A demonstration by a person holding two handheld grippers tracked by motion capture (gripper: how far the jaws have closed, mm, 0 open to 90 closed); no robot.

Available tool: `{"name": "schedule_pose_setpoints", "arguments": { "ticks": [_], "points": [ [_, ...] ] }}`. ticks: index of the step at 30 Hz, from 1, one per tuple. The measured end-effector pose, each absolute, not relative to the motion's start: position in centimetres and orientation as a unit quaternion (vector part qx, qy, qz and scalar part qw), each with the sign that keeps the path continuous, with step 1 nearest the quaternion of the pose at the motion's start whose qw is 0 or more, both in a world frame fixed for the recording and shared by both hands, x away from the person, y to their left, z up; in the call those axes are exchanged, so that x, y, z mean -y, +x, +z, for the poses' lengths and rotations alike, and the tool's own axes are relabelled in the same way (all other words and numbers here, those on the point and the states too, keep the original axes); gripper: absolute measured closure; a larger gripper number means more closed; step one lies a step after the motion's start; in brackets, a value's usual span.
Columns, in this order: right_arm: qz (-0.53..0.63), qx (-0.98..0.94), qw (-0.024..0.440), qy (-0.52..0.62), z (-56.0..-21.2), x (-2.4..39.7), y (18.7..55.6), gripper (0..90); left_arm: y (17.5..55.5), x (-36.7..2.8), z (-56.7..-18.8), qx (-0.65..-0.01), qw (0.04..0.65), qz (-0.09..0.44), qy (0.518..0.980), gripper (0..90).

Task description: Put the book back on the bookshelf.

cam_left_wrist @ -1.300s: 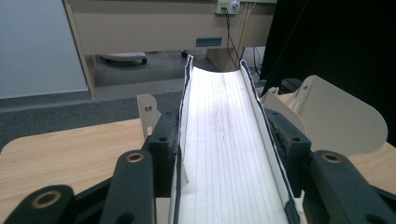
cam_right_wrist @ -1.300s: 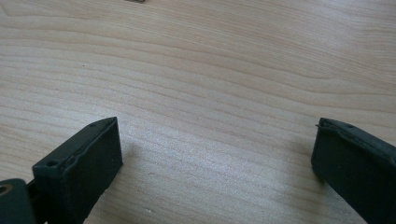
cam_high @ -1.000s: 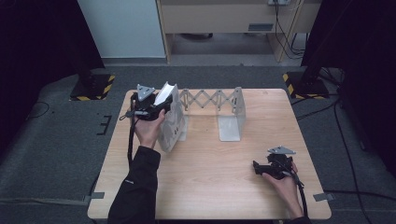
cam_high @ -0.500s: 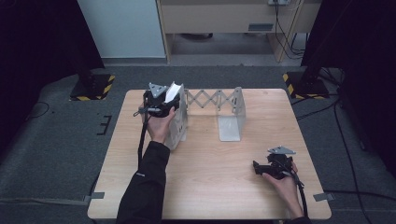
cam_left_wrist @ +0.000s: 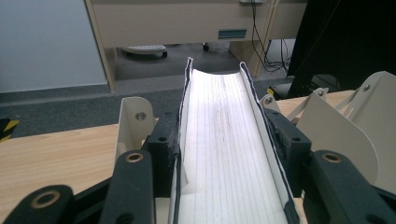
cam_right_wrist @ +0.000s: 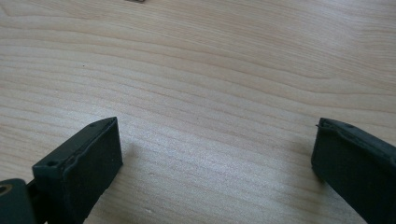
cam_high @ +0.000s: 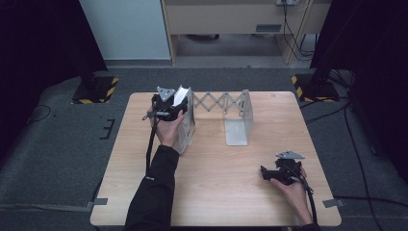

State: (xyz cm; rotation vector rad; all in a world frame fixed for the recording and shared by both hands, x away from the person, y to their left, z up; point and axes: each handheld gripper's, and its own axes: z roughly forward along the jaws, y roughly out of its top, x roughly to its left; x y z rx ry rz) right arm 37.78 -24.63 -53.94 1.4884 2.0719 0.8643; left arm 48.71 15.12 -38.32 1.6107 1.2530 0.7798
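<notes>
The left gripper (cam_left_wrist: 224,154) clamps a notebook (cam_left_wrist: 229,154) edge-up, ready for slotting into the rack (cam_high: 238,115). The right gripper (cam_right_wrist: 215,158) rests on the tabletop (cam_high: 216,183), jaws apart, empty.

Black long sleeve (cam_high: 153,197) on the left arm; black two-jaw grippers, left gripper (cam_high: 168,107), right gripper (cam_high: 279,173), grey three-cornered plates on top, trailing black cables, brass-ringed pivot screws

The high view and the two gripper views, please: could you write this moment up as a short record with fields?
Held item: notebook, bent into a trough, lined page up
Left gripper: shut on the notebook, fingers pressing both covers
Position: above the left plate of the expanding file rack
Right gripper: open, nothing between its fingers, low over the table
Rack slots: appear empty
</notes>
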Motion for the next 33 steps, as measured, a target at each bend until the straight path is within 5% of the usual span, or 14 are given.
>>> {"name": "schedule_pose_setpoints", "arguments": {
  "ticks": [12,21,33],
  "points": [
    [0.314,-0.75,0.222,0.539,-53.9,24.6,37.8,2.2,48.1,-14.9,-39.4,-0.487,0.473,0.333,0.654,49.6],
    [0.314,-0.75,0.222,0.538,-53.9,24.6,37.8,2.2,46.0,-16.2,-40.0,-0.478,0.505,0.327,0.64,34.3],
    [0.314,-0.75,0.222,0.538,-53.9,24.6,37.8,2.2,42.2,-17.9,-44.3,-0.456,0.5,0.301,0.672,39.7]
  ]
}}
